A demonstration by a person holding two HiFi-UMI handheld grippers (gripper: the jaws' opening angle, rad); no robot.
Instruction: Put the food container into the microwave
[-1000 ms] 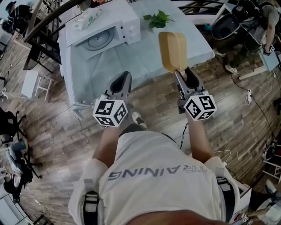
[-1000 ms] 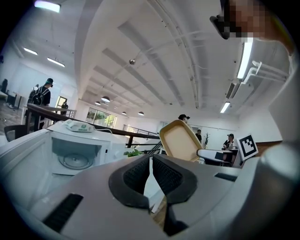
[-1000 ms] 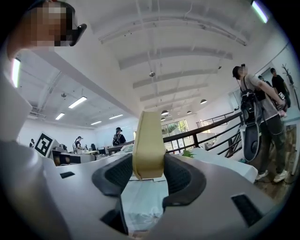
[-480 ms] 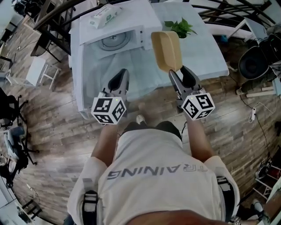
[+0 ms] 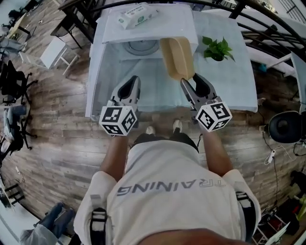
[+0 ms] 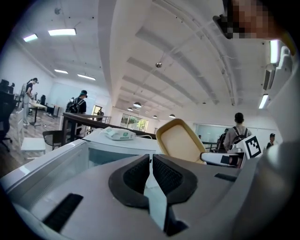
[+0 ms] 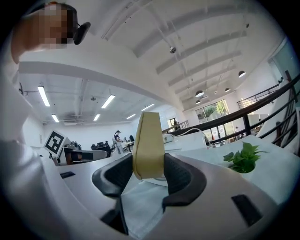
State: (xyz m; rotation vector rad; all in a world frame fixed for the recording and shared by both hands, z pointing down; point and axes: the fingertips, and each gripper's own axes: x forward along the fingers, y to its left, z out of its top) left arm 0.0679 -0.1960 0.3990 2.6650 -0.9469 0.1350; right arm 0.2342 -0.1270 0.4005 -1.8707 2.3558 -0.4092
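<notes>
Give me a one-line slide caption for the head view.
Right tool grips the tan food container in front of the open microwave; left tool shut, empty.

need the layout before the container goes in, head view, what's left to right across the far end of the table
wipes pack lying on top of the microwave → food container, held upright in the right gripper → potted plant

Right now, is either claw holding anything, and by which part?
The right claw is shut on the tan food container, pinching its near end so it is held up on edge. The left claw is shut and empty.
</notes>
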